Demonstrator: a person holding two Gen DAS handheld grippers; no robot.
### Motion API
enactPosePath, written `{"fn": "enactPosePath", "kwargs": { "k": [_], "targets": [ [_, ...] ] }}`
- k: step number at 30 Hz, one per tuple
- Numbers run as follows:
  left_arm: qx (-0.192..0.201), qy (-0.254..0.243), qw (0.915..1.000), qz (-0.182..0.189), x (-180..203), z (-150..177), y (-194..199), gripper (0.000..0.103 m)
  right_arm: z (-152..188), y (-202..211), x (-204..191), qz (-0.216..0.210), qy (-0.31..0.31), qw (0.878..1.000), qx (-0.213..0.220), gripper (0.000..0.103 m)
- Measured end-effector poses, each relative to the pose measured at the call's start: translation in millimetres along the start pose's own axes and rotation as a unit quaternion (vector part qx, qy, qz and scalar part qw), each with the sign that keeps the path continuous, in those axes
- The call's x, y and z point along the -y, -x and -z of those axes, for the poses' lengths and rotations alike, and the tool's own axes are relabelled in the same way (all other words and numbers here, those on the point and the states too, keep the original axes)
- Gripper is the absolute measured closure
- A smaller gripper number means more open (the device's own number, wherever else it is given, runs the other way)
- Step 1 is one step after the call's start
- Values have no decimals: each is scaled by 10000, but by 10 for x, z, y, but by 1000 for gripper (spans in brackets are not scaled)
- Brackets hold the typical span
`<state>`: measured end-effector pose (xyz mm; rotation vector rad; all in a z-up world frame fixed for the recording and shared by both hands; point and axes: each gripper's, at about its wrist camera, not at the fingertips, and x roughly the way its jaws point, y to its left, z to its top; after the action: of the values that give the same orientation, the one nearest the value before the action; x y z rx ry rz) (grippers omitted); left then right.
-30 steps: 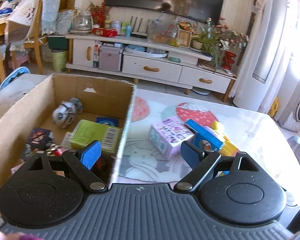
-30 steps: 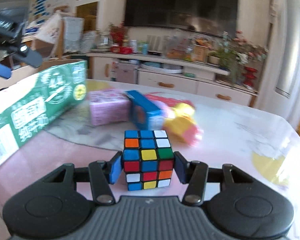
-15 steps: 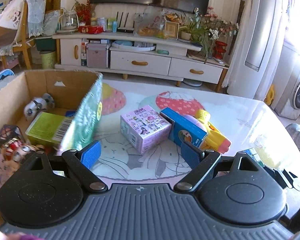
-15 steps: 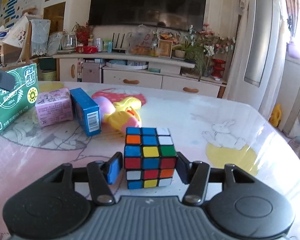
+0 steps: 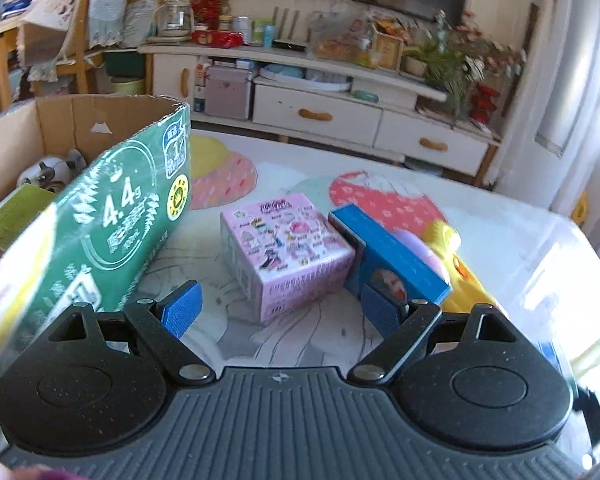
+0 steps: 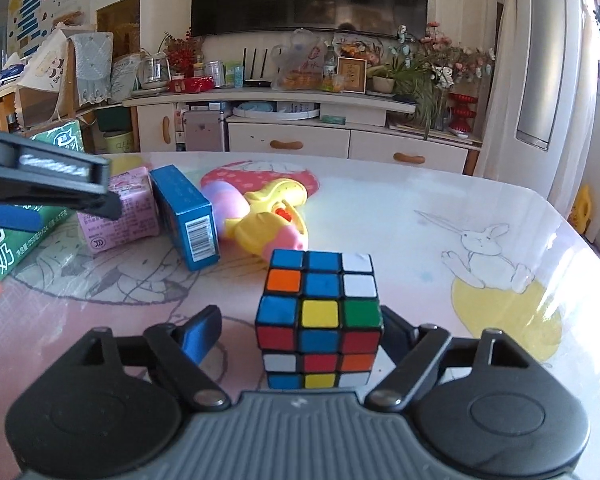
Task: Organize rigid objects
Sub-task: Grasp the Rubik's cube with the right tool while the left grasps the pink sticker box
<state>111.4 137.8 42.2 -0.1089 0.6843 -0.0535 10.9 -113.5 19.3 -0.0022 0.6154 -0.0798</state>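
Since half a second ago the right gripper (image 6: 302, 334) has spread its fingers, freeing the glossy multicoloured puzzle cube (image 6: 319, 318), which sits square on the smooth printed tabletop (image 6: 440, 216) between them. Left gripper (image 5: 278, 309) hangs spread and unloaded before the pink square cardboard box (image 5: 286, 258), beside the green-printed cardboard carton (image 5: 100, 236).
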Motion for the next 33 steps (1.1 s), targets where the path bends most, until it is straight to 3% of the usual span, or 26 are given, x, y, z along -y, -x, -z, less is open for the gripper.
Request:
{"fn": "enactPosePath", "kwargs": {
  "k": [3,17,25,33],
  "targets": [
    [93,89,9999,-46,39,-32,-97,0,-13,-20,34,-61,-15,10000,-28,12],
    [141,436,9983,-370,16,-144,-473,0,-58,-87,62,-261,-81,9994,-206,8],
    [220,279,9993,-108,43,-99,-544,0,-77,-98,100,-102,13,9998,-184,1],
    [129,-122,9958,895,94,-40,-452,0,-105,-134,176,18,-55,9998,-202,1]
  ]
}}
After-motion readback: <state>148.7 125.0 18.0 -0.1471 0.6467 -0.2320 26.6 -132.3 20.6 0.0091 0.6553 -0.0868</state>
